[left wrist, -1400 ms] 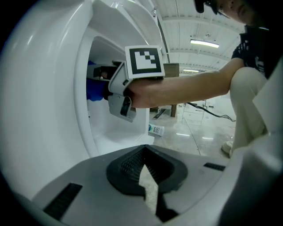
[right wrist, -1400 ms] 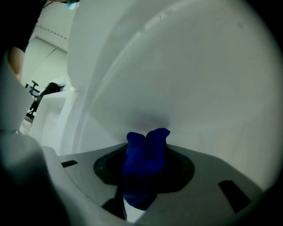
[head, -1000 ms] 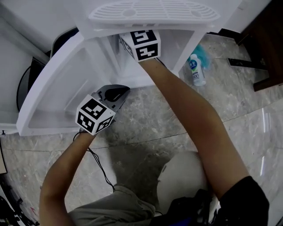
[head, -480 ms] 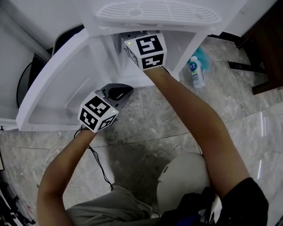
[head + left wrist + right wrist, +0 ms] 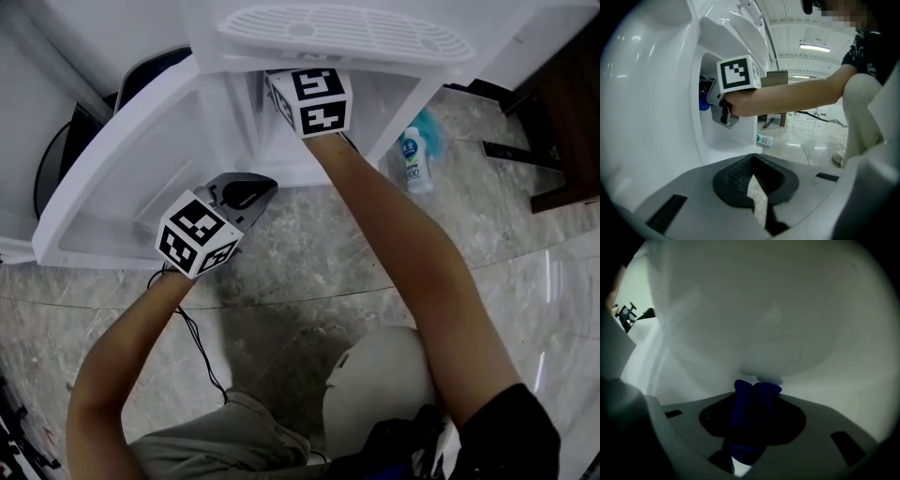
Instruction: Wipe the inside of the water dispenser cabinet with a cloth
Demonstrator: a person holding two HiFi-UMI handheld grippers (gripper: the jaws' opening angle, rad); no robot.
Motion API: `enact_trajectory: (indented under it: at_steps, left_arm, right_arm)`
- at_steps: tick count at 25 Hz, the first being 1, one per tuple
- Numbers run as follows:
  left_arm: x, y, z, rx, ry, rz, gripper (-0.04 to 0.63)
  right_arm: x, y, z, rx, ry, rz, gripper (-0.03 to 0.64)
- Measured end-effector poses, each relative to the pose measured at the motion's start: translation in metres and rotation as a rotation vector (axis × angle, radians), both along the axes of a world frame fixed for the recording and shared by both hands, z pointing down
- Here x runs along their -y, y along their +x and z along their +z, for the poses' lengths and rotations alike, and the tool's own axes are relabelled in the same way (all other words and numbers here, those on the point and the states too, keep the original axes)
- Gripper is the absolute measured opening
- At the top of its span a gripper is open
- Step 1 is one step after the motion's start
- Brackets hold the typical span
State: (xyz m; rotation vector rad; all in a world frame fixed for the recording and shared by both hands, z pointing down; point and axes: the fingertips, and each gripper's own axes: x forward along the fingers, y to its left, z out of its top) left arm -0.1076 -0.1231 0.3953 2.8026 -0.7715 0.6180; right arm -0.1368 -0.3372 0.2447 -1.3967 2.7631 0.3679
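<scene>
Grey marble floor, glossy.
White water dispenser cabinet is stood on it; a white bottle w/ blue label is laid just beside it, and a black cable is trailed nr the front.

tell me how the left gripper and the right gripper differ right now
The left gripper is shut and empty; the right gripper is clamped on a blue cloth. The left gripper sits outside the cabinet, beside its open door; the right gripper reaches inside the cabinet. Both carry a marker cube.
</scene>
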Motion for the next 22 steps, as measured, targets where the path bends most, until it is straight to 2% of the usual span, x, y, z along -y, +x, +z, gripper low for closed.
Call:
enact_trajectory:
  at_steps: [5, 10, 14, 15, 17, 18, 19, 22]
  left_arm:
    - [0.008, 0.006, -0.006, -0.030, 0.028, -0.031, 0.006]
    - [0.024, 0.021, -0.029, -0.041, 0.129, -0.063, 0.008]
    - [0.042, 0.040, -0.057, -0.108, 0.225, -0.097, 0.011]
    - [0.044, 0.046, -0.064, -0.123, 0.252, -0.101, 0.044]
    - [0.047, 0.058, -0.076, -0.133, 0.314, -0.097, 0.207]
    - [0.048, 0.064, -0.082, -0.133, 0.348, -0.090, 0.247]
    - [0.050, 0.070, -0.088, -0.134, 0.378, -0.080, 0.272]
    - [0.053, 0.090, -0.106, -0.132, 0.463, -0.030, 0.278]
  right_arm:
    - [-0.048, 0.005, 0.000, -0.043, -0.002, -0.125, 0.143]
    - [-0.089, 0.027, -0.002, -0.010, -0.143, -0.242, 0.143]
    - [-0.114, 0.059, -0.001, -0.022, -0.233, -0.280, 0.143]
    - [-0.119, 0.066, 0.001, -0.020, -0.266, -0.287, 0.143]
    - [-0.127, 0.083, 0.004, 0.005, -0.357, -0.299, 0.143]
    - [-0.129, 0.093, 0.004, 0.027, -0.409, -0.303, 0.143]
    - [-0.131, 0.103, 0.004, 0.046, -0.457, -0.304, 0.143]
    - [-0.138, 0.127, -0.002, 0.060, -0.540, -0.302, 0.143]
